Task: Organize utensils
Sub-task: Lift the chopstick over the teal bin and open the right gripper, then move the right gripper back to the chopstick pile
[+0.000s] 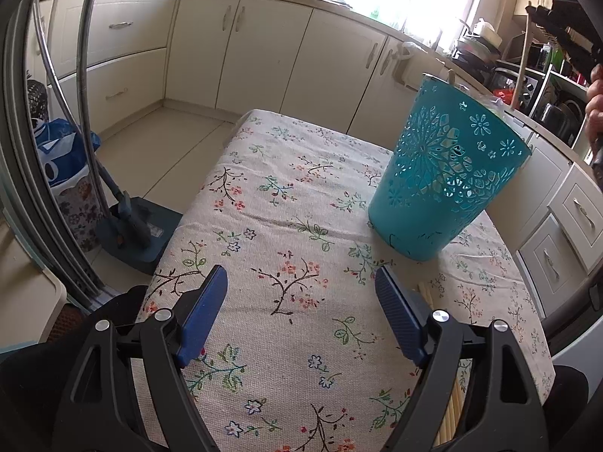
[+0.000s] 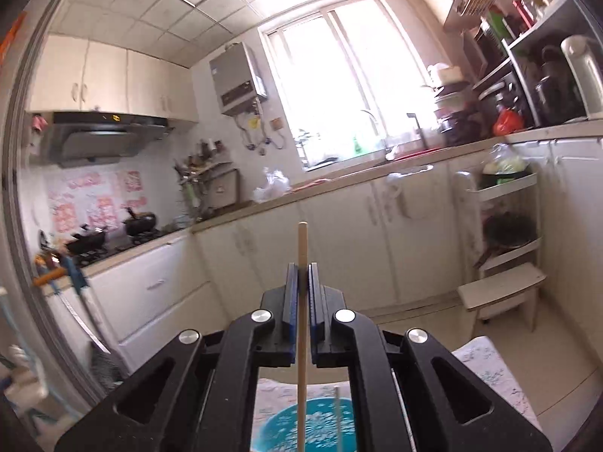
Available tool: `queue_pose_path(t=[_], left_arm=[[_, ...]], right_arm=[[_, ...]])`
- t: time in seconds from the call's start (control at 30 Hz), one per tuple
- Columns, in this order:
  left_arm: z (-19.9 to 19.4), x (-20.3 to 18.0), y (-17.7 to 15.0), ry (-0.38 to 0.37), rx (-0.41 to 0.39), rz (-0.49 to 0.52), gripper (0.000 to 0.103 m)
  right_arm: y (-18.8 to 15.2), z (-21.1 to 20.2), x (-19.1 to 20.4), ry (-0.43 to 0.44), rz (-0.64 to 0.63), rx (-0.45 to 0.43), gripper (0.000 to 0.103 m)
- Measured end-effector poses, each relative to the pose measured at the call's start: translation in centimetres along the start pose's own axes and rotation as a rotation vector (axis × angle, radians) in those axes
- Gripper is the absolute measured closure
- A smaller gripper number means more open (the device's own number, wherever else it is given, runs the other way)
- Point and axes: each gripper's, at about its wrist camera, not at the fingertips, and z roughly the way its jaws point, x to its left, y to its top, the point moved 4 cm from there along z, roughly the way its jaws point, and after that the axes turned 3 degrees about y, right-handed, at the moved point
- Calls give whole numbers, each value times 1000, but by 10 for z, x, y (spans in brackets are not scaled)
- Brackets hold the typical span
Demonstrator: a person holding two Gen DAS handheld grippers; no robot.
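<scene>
You see a worktop with a floral cloth (image 1: 286, 203) in front of you. Behind it a row of cream cabinets (image 1: 260, 56) runs under a long counter. To the left, on the tiled floor (image 1: 158, 139), a blue dustpan (image 1: 135, 233) stands near a blue and white bag (image 1: 60, 150). From the right wrist view you look at a bright window (image 2: 339, 86), a grey water heater (image 2: 237, 79) on the wall beside it, and a range hood (image 2: 101, 132) above black pans (image 2: 139, 222) on the stove. At the right there is a white stool (image 2: 497, 290) under a narrow shelf rack (image 2: 505, 207).
</scene>
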Motion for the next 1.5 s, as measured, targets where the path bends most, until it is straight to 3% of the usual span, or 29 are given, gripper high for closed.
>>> queue_pose_path(t=[0.17, 0.5, 0.8, 0.93, 1.23, 1.5], left_arm=[[0, 0, 0, 0, 0, 0, 26], [-1, -3, 1, 14, -13, 21, 26], [-5, -8, 1, 30, -34, 65, 26], [-4, -9, 1, 32, -30, 67, 26], [-1, -8, 0, 29, -10, 68, 25], [0, -9, 0, 32, -6, 70, 25]], right_arm=[[-54, 23, -12, -17, -3, 173, 96], [-95, -79, -15, -7, -41, 204, 76], [-204, -112, -33, -53, -26, 529, 72], [-238, -112, -30, -54, -28, 623, 72], [-269, -107, -19, -58, -64, 717, 75], [-278, -104, -17, -64, -81, 747, 75]])
